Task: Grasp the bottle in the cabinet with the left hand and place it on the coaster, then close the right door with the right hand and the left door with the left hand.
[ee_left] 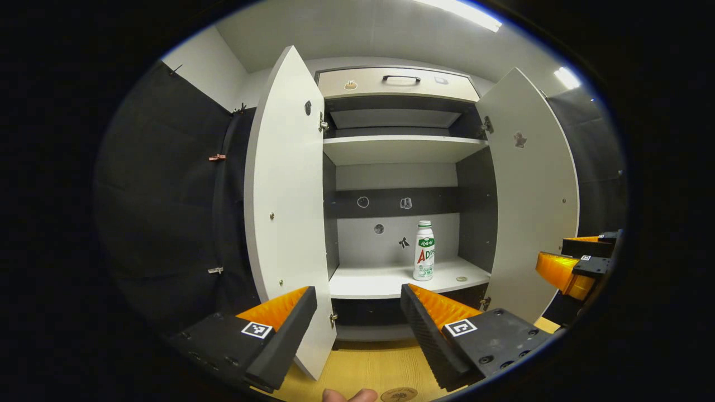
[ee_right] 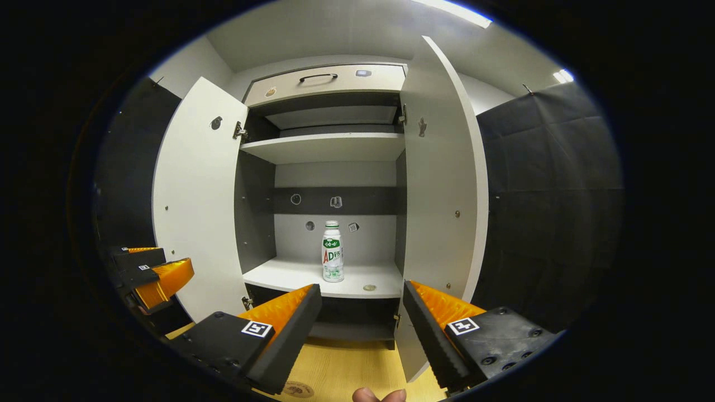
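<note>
Straight ahead of both tongs, the cabinet [ee_left: 396, 167] is standing with both doors swung wide, so the way to its lower shelf [ee_left: 391, 279] is lying open for a reach. Its left door [ee_left: 285, 212] and right door [ee_left: 530, 190] are hanging outward, each waiting to be pushed shut by the hand on its own side. Upright on that lower shelf, right of centre and well apart from either tool, the bottle [ee_left: 424, 249] is standing untouched. Short of the cabinet, the left gripper [ee_left: 357, 312] is hovering with its fingers spread and nothing between them, seemingly readying for the grasp; the right gripper [ee_right: 363, 312] is likewise released and empty. At the bottom edge, the coaster [ee_left: 399, 395] is showing on the wooden table [ee_left: 363, 363], cut off by the view. A small round thing [ee_left: 461, 278] beside the bottle is too tiny to identify.
</note>
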`<state>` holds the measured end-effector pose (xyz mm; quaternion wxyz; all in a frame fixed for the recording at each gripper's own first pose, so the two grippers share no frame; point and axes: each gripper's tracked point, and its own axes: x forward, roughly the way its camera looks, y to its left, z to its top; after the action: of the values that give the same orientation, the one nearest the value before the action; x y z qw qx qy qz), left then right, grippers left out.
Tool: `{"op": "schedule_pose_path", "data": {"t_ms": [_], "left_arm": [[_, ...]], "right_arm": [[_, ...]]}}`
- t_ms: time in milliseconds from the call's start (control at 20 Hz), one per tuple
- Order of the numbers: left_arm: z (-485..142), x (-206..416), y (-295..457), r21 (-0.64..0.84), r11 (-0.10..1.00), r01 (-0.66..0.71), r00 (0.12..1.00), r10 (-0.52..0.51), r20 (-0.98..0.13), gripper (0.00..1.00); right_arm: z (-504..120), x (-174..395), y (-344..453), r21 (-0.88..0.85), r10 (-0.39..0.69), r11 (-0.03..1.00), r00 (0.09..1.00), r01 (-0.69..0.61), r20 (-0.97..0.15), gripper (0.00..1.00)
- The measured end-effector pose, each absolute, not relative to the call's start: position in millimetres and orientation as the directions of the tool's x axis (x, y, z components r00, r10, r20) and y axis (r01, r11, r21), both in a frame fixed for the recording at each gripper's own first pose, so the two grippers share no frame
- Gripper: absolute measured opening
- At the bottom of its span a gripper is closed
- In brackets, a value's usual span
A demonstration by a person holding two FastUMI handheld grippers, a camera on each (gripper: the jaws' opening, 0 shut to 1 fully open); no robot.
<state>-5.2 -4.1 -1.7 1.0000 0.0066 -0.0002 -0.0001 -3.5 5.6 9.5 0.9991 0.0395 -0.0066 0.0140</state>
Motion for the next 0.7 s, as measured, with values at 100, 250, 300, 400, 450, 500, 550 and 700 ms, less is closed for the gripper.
{"op": "schedule_pose_path", "data": {"t_ms": [100, 250, 300, 400, 450, 500, 550, 700], "left_arm": [[-2, -6, -5, 0.016, 1.000, 0.001, 1.000, -0.001, -0.001, 0.96], [-4, -6, -9, 0.019, 1.000, 0.004, 1.000, -0.004, -0.001, 0.96], [-4, -5, -11, 0.017, 1.000, 0.008, 1.000, -0.008, -0.001, 0.96], [-5, -1, -17, 0.015, 1.000, 0.022, 1.000, -0.022, -0.001, 0.96], [-5, 3, -24, 0.015, 0.999, 0.033, 0.999, -0.033, 0.001, 0.96], [-4, 8, -30, 0.014, 0.999, 0.047, 0.999, -0.047, 0.003, 0.96], [-4, 14, -40, 0.012, 0.998, 0.063, 0.998, -0.063, 0.006, 0.96], [0, 38, -67, 0.003, 0.994, 0.108, 0.994, -0.108, 0.021, 0.96]], "right_arm": [[9, -5, 7, 0.085, 0.033, 0.996, 0.999, -0.034, 0.011, 0.97], [8, -7, 7, 0.084, 0.035, 0.996, 0.999, -0.035, 0.013, 0.98], [9, -8, 6, 0.086, 0.034, 0.996, 0.999, -0.035, 0.012, 0.98], [10, -10, 3, 0.093, 0.033, 0.995, 0.999, -0.034, 0.016, 0.98], [11, -11, 1, 0.095, 0.030, 0.995, 0.999, -0.032, 0.020, 0.98], [11, -12, -2, 0.093, 0.029, 0.995, 0.999, -0.031, 0.025, 0.98], [10, -13, -6, 0.088, 0.025, 0.996, 0.999, -0.027, 0.026, 0.98], [5, -18, -20, 0.081, 0.012, 0.997, 1.000, -0.014, 0.016, 0.98]]}}
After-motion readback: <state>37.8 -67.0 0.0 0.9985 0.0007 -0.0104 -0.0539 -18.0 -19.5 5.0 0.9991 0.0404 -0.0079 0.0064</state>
